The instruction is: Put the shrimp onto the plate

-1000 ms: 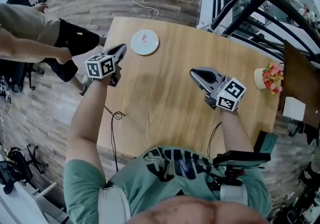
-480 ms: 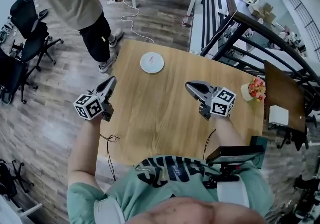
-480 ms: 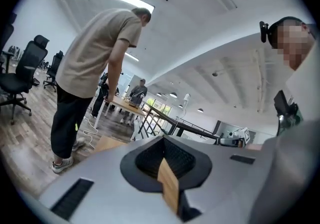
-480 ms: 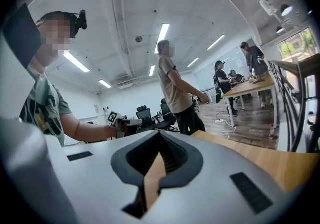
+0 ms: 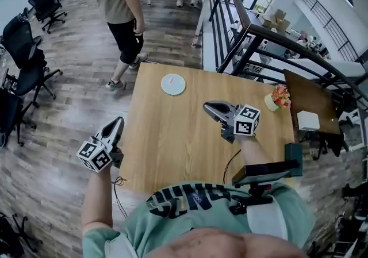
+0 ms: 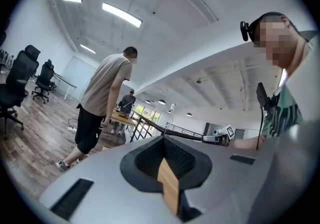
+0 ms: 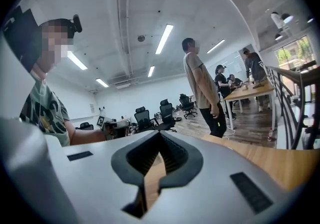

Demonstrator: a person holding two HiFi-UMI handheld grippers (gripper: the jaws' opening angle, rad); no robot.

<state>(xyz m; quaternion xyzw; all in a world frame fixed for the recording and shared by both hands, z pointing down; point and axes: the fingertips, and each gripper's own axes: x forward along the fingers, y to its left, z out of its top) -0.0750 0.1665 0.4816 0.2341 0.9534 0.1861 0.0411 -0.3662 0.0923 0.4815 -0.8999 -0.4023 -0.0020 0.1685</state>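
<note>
Scene: open office floor, seen from above over the person's chest.

1. light wooden table (image 5: 172, 136), rectangular with rounded corners, standing on grey wood-plank flooring.
2. round white plate (image 5: 173, 84), flat on the table near its far left corner, well apart from both grippers.
3. shrimp: cannot be made out on the plate or elsewhere at this size.
4. left gripper (image 5: 118, 120), grey two-jaw body with a black-and-white marker cube at its rear. It is held off the table's left edge, over the floor. Its own view shows the jaws pressed together at the tips with nothing between them.
5. right gripper (image 5: 207, 105), same grey build with a marker cube. It is held above the middle right of the table and points toward the far left. Its own view shows the jaw tips meeting, with nothing pinched; only the table's wood shows through the slit below them.
6. small pale pot of red and orange flowers (image 5: 279, 97), at the table's far right edge.
7. small white box (image 5: 307, 120), on a dark brown surface just beyond the table's right side.
8. black metal railing (image 5: 244, 24), running behind the table.
9. standing person in a beige shirt and black shorts (image 5: 123, 4), on the floor beyond the far left corner.
10. black office chairs (image 5: 26, 58), at the left of the room.
</note>
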